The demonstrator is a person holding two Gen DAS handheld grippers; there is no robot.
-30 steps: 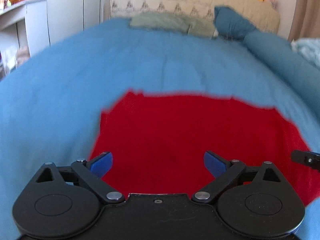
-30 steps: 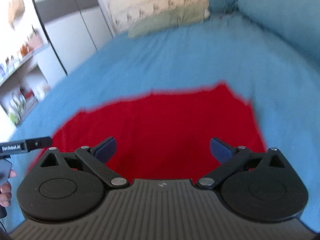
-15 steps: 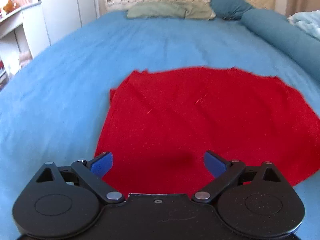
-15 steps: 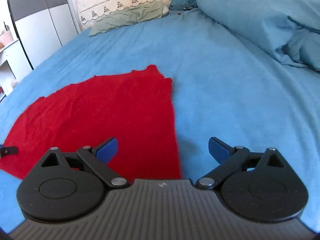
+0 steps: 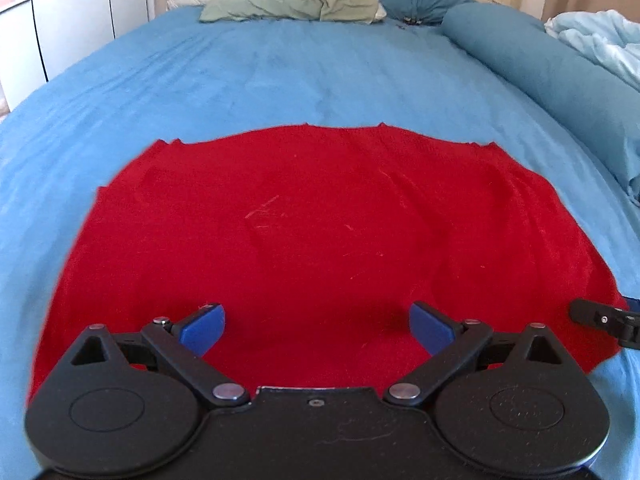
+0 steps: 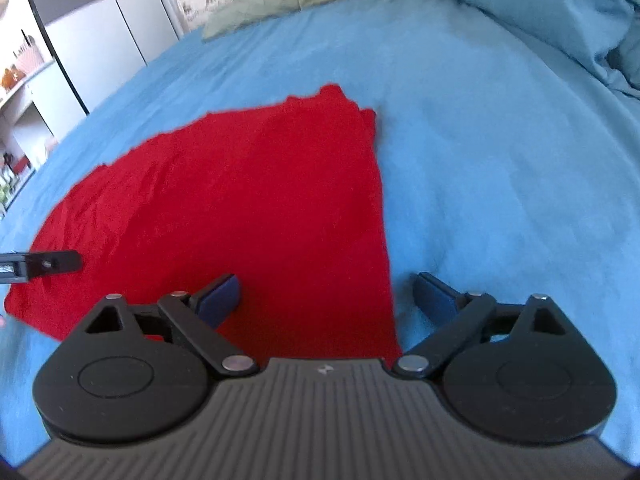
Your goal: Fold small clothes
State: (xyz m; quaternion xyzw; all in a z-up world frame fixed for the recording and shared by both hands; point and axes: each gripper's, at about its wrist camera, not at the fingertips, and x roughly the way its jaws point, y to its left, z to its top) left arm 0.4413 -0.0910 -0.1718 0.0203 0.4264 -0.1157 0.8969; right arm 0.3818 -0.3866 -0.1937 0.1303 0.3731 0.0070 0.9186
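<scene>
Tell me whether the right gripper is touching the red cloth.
Cannot tell. In the right wrist view, the open right gripper straddles the red cloth's edge, but no gap or contact shows plainly.

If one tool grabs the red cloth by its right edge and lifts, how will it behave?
The red cloth lies flat and hugs the blue bedspread, so it probably droops limply. It looks thin, likely light. Stacked edges at its far corner suggest layers that may slide apart.

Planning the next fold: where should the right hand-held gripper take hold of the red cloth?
Probably the near right corner of the red cloth, coming from the right. That straight edge lies flat on the blue bedsheet, already between the open right hand-held gripper fingers.
</scene>
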